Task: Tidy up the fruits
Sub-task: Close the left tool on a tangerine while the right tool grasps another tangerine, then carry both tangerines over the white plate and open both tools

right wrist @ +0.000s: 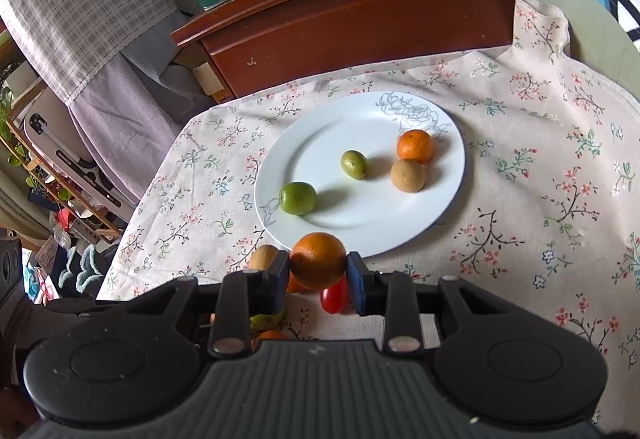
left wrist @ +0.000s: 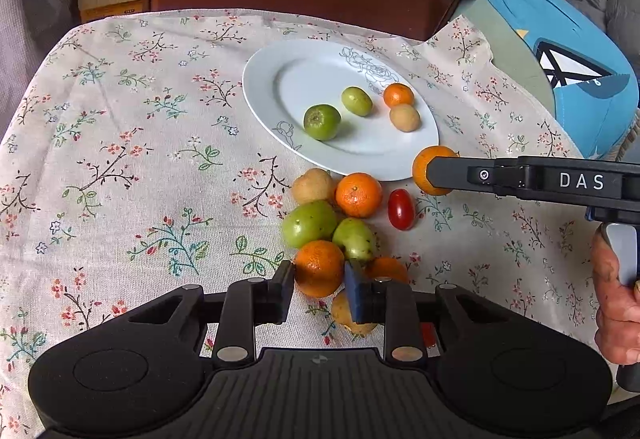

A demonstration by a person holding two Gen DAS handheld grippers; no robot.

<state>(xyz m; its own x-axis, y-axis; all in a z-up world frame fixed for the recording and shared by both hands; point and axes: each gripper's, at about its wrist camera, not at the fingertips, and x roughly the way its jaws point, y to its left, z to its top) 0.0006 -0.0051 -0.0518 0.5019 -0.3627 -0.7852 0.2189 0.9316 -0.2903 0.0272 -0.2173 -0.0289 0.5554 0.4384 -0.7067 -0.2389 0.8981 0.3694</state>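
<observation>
While both claws grip an orange each, the risks lie in the crowding below them. The left claw is clamped on an orange at the near edge of the pile on the table, its pads pressed on either side; green fruits, a brown one and another orange sit touching or just beside it, and a brown fruit lies right under the blue pad. Lifting it could nudge those neighbours and set them rolling across the cloth, perhaps off the table. The right claw holds its orange just above the near rim of the plate, with a red tomato beneath. Round fruit held by two flat pads can slip if the grip is off-centre. Released too near the rim, it may roll back off, or knock the green fruit already on the plate, where two green fruits, an orange and a brown one lie apart.
</observation>
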